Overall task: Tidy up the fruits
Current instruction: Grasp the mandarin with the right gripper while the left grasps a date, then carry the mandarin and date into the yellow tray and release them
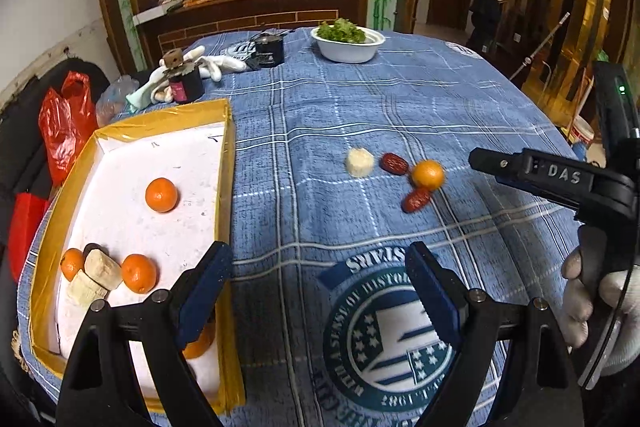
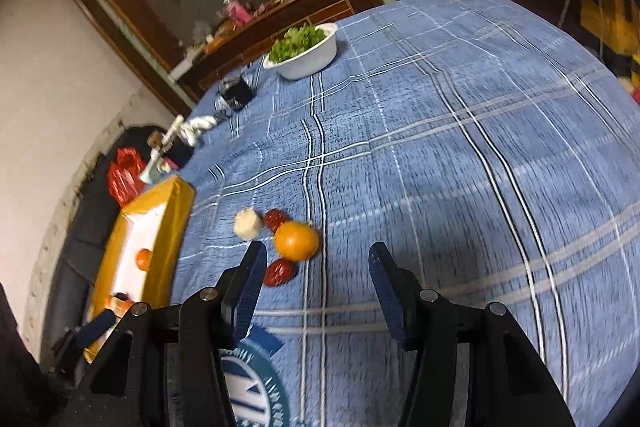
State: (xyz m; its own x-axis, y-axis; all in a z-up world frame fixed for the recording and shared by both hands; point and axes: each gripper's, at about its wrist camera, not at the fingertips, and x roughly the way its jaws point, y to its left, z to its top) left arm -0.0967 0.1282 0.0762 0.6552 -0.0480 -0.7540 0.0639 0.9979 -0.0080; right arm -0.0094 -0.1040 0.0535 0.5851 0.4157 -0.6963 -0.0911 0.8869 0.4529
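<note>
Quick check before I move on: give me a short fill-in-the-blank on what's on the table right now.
1. The number of red dates lying loose on the blue plaid tablecloth is ____.
2. The white bowl at the far edge holds leafy ____.
3. The loose tangerine lies just ahead of the right tongs, whose jaws are ____.
4. The left tongs hold ____.

Missing words: two; greens; open; nothing
</note>
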